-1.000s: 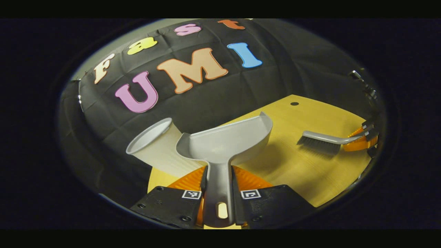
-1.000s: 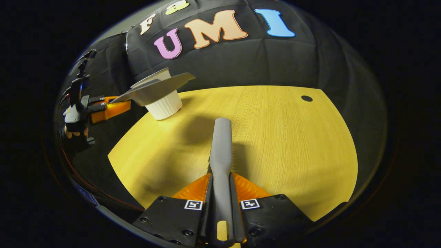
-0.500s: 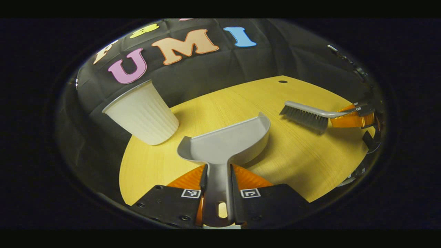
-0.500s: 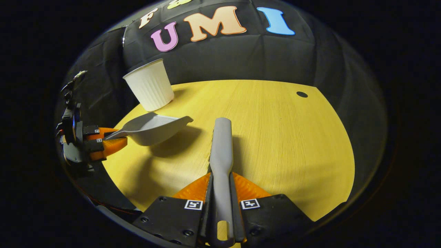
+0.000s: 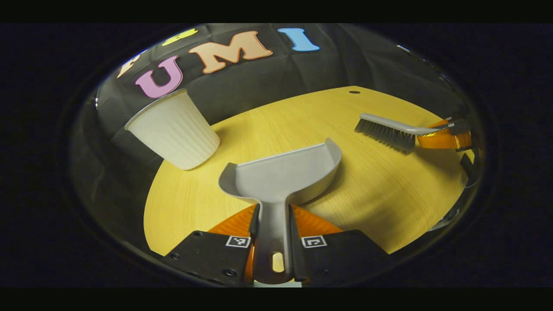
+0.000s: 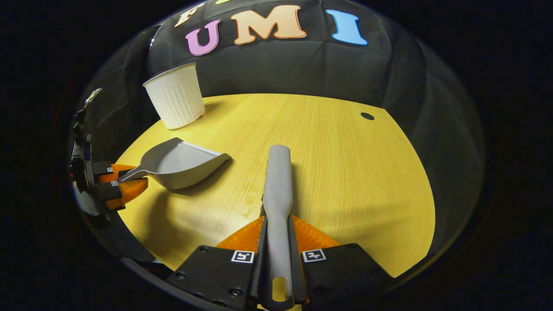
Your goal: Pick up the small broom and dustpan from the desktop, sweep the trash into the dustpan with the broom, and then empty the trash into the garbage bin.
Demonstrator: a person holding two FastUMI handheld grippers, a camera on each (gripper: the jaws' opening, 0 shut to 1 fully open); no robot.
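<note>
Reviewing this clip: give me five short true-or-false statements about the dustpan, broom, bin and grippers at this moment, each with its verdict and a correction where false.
1. The left gripper is shut on the dustpan handle. True.
2. The broom lies loose on the desktop. False: the right gripper is shut on its handle.
3. The garbage bin stands upright. True.
4. The dustpan is tipped over the garbage bin. False: it sits low by the desktop, apart from the bin.
5. Trash is piled in the dustpan. False: its scoop looks empty.
</note>
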